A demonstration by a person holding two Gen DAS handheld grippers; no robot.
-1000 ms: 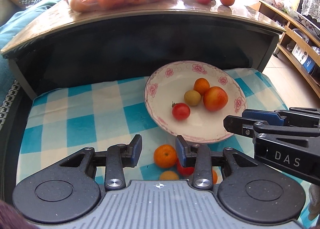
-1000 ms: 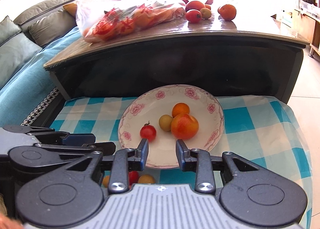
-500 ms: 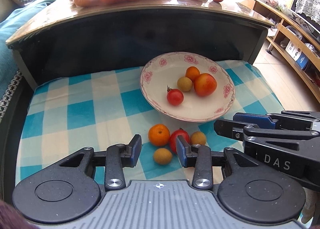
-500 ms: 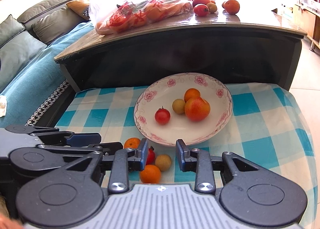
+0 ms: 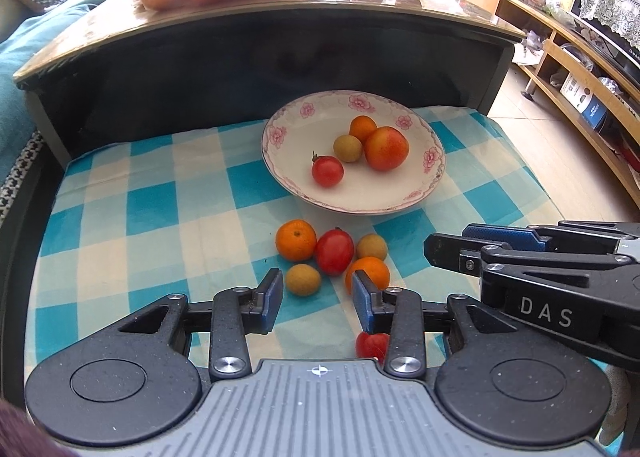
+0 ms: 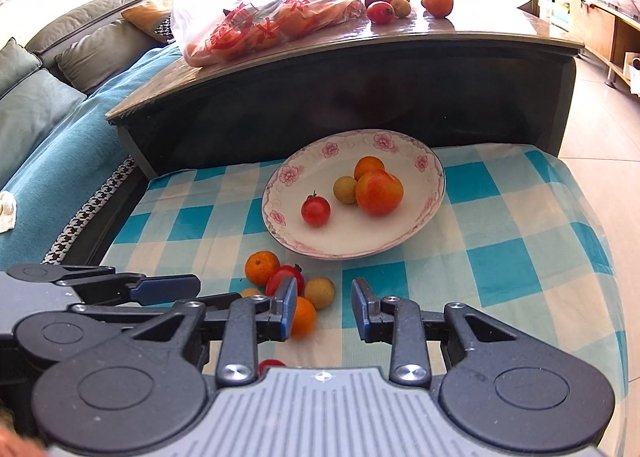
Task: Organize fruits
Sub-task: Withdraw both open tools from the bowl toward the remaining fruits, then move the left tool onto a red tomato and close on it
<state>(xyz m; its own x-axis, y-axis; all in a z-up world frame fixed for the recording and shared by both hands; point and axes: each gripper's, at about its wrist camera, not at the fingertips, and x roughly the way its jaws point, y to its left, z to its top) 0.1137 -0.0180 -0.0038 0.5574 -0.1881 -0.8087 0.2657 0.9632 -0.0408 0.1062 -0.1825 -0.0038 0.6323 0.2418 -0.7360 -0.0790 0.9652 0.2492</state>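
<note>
Left gripper (image 5: pixel 316 299) parted wide, fingers (image 5: pixel 270 299) holding nothing; right gripper (image 6: pixel 325 309) likewise spread and empty, hovering to the right. Best to pick one loose fruit, lower straight over it, straddle its widest part and close gently, since round soft skins roll and bruise. Small tan fruit (image 5: pixel 303 279) just beyond the left fingers, nearly centred in the gap; orange (image 5: pixel 370 271) touching the right-hand fingertip, red tomato (image 5: pixel 335 251) and mandarin (image 5: pixel 296 240) a little farther, another tomato (image 5: pixel 372 344) nearer, under the gripper. Plate (image 5: pixel 280 125) with four fruits farther off on the checked cloth (image 5: pixel 152 209)
</note>
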